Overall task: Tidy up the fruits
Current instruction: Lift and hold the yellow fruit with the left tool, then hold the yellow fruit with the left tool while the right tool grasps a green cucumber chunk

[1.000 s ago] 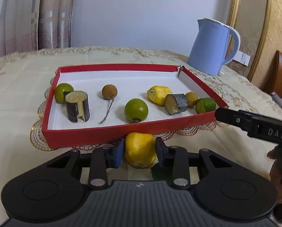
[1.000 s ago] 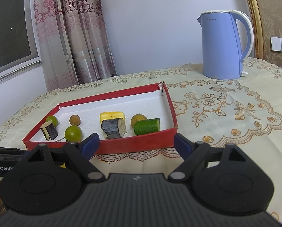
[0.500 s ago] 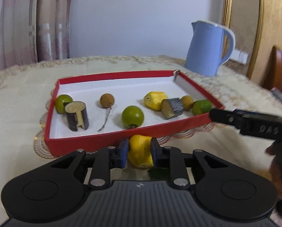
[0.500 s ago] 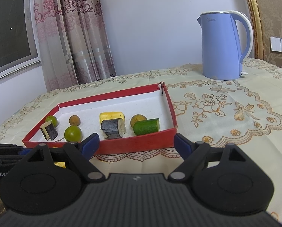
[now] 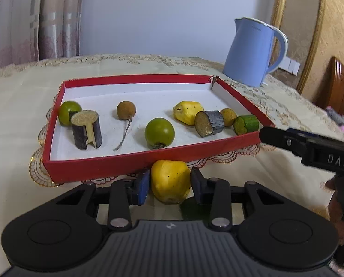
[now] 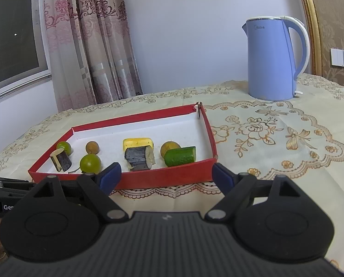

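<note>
A yellow fruit (image 5: 170, 180) sits on the tablecloth just outside the near wall of the red tray (image 5: 102, 168). My left gripper (image 5: 169, 181) straddles it; the jaws are opening, and the blue pads (image 5: 143, 185) stand at its sides without squeezing it. The tray holds two green round fruits (image 5: 159, 132), a brown longan (image 5: 125, 110), another yellow fruit (image 5: 188, 112), two dark cane pieces (image 5: 210, 123) and a cucumber piece (image 5: 245, 124). My right gripper (image 6: 166, 175) is open and empty before the tray's near wall (image 6: 162, 179).
A blue kettle (image 6: 273, 60) stands behind the tray to the right. Something dark green (image 5: 192, 207) lies on the cloth under my left fingers. The right gripper's body (image 5: 315, 147) reaches in at the tray's near right corner. Curtains and wall lie beyond the table.
Half a second ago the left pads were squeezing the yellow fruit narrower; now they stand wider apart and the fruit is back to full width. The right gripper has not moved.
</note>
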`<state>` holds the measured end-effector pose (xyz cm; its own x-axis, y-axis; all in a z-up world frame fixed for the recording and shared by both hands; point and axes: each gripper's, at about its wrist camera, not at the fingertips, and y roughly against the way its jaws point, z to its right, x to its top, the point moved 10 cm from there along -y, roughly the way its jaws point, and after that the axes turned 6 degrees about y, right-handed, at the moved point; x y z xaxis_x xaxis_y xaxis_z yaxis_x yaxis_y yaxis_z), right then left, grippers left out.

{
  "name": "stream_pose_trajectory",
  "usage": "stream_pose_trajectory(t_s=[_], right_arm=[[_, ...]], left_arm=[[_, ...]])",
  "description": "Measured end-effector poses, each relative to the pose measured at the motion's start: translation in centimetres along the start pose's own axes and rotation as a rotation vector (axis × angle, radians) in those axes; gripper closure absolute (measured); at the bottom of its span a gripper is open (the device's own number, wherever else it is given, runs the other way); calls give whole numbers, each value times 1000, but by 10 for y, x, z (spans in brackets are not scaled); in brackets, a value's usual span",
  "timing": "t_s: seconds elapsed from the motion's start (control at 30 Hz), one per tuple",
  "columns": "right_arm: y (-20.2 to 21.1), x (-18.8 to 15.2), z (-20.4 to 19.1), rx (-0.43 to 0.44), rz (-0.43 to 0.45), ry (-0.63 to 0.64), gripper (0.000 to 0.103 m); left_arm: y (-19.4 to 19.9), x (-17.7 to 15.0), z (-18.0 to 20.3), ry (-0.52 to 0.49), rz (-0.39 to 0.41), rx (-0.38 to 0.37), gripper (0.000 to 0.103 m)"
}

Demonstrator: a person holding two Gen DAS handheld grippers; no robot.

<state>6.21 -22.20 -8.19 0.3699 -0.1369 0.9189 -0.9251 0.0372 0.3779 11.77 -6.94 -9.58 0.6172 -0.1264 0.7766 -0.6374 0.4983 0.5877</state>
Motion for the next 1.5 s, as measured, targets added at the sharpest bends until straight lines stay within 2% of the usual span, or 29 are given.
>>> stream_pose_trajectory(t_s=[0.1,0.27,0.53,0.6,0.63,0.67,0.8,0.83,0.9,0.93,1.0,1.1,1.27,1.5], right_arm=[[1,1,-2,-1,6,9,18],[8,6,-3,-20,38,35,19],[14,6,-18,7,36,113,19],[14,6,-19,9,39,114,19],[14,5,-19,14,37,112,19],[13,5,-18,14,34,110,19],[13,4,-19,19,32,112,19],[13,4,-19,20,33,113,19],[14,4,-19,22,35,113,19],[14,4,-20,24,35,113,19],[14,4,-19,24,36,111,19],[14,4,-20,24,37,112,17],[15,4,-19,20,38,111,17],[18,5,-23,6,43,150,17]], left_arm=[[2,0,4,-37,12,24,69],[6,5,-3,22,24,9,76],[7,5,2,-31,26,22,76],[7,4,3,-25,17,-14,66],[6,3,5,-30,-1,-40,49],[4,2,6,-25,-9,-53,40],[0,1,13,-65,-6,-35,40],[0,2,13,-66,-2,-35,44],[1,3,12,-53,0,-41,65],[0,3,10,-51,-11,-30,72],[0,2,10,-59,-4,-36,72],[1,0,18,-137,4,4,72],[0,4,12,-77,-15,-15,75],[8,3,16,-110,35,20,80]])
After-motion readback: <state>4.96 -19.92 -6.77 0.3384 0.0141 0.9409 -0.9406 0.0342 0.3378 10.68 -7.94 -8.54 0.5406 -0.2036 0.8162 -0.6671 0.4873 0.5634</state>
